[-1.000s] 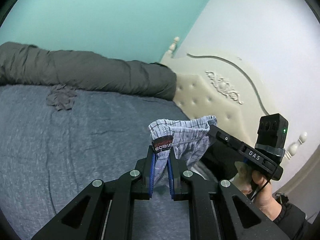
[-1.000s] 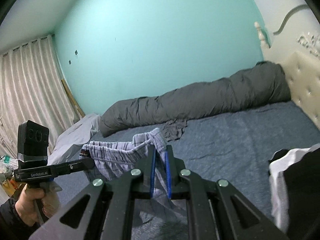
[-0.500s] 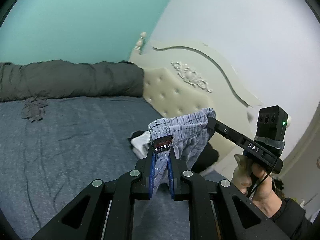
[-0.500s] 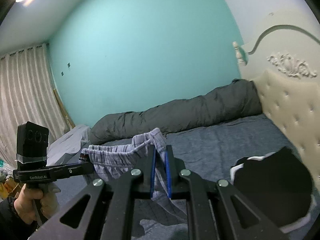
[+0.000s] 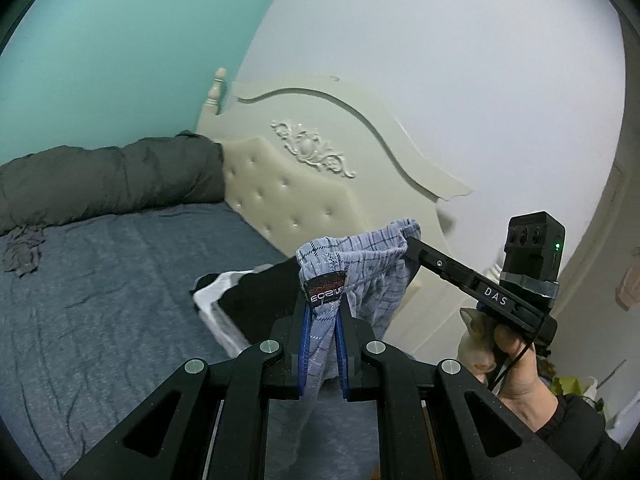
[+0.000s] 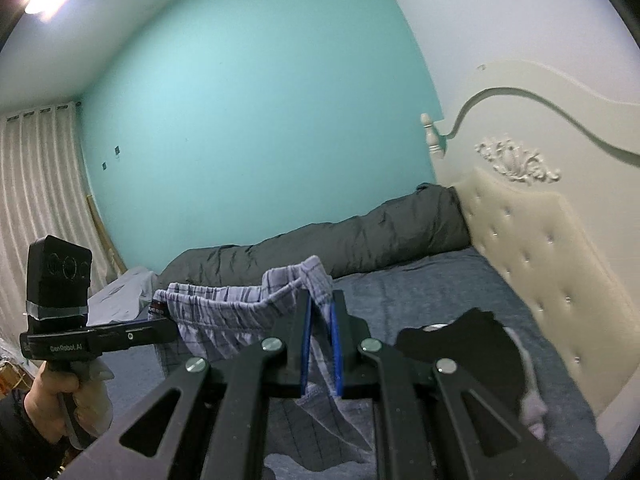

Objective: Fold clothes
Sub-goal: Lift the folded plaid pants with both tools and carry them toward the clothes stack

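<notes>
Shorts [image 5: 362, 268], pale blue plaid, elastic waistband gathered, red-black label at left end, held in air above bed [image 5: 100, 280]. Waistband pinched at one end by left gripper [image 5: 322, 322], at other by right gripper [image 6: 320, 320]; legs hung limp below. Black-white garment [image 6: 472, 356] laid on bed near headboard [image 6: 532, 248].

Your left wrist camera looks rightward, close behind its fingers, at the headboard [image 5: 288, 184]. Your right wrist camera faces left toward the far teal wall [image 6: 240, 120]. Both share the bed [image 5: 100, 300] and shorts [image 6: 224, 308].

shorts [image 5: 360, 276] hem cut off, black garment [image 6: 460, 352] partly hidden
</notes>
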